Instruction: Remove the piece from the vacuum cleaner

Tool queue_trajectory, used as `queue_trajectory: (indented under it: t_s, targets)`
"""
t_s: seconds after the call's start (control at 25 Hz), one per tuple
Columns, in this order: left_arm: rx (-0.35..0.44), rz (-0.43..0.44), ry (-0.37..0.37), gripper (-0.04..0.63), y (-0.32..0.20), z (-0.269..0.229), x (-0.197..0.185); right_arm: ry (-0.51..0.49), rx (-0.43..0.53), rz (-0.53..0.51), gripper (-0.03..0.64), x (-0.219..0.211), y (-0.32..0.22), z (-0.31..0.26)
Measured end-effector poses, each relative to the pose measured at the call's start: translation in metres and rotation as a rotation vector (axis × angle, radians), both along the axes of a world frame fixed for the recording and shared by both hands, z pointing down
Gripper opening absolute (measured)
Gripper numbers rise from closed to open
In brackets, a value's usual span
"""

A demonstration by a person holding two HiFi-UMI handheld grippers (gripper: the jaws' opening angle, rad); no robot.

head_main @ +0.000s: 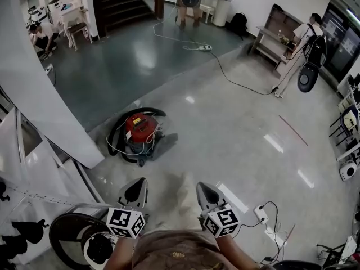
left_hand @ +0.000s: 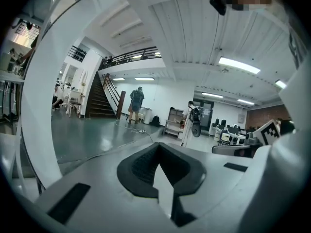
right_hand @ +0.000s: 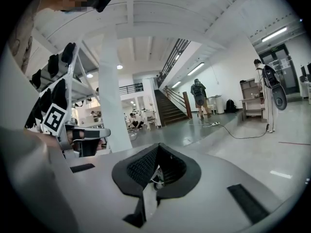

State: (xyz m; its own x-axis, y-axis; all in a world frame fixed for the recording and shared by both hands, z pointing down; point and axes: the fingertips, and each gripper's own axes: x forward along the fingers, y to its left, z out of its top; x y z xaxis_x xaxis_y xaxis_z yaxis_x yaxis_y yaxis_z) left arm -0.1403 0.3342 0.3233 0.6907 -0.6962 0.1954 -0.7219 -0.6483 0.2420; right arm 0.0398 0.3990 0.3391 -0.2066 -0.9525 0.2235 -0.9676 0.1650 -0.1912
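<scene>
While both grippers, left (head_main: 134,192) and right (head_main: 207,194), hang clenched and empty, the vacuum (head_main: 140,129) sits untouched on the floor, well ahead.

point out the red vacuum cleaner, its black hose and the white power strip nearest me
vacuum cleaner (head_main: 139,127), head view, on the top of its red body
black hose (head_main: 149,111), head view, on the upper arc of the loop
white power strip (head_main: 260,213), head view, on the middle of its casing
</scene>
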Motion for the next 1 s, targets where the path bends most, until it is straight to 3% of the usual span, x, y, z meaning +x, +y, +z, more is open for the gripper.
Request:
queue_trajectory:
  t_s: [0.36, 0.76, 1.0]
  targets:
    - [-0.027, -0.062, -0.019, 0.002, -0.092, 0.004, 0.026, -0.033, -0.004, -0.056, -0.002, 0.030, -0.114, 0.002]
    - [-0.029, -0.184, -0.023, 0.002, -0.222, -0.021, 0.081, -0.017, -0.032, -0.224, -0.002, 0.082, -0.265, -0.018]
    - [-0.030, -0.257, -0.036, 0.002, -0.272, -0.027, 0.104, -0.006, -0.050, -0.310, -0.002, 0.110, -0.331, -0.021]
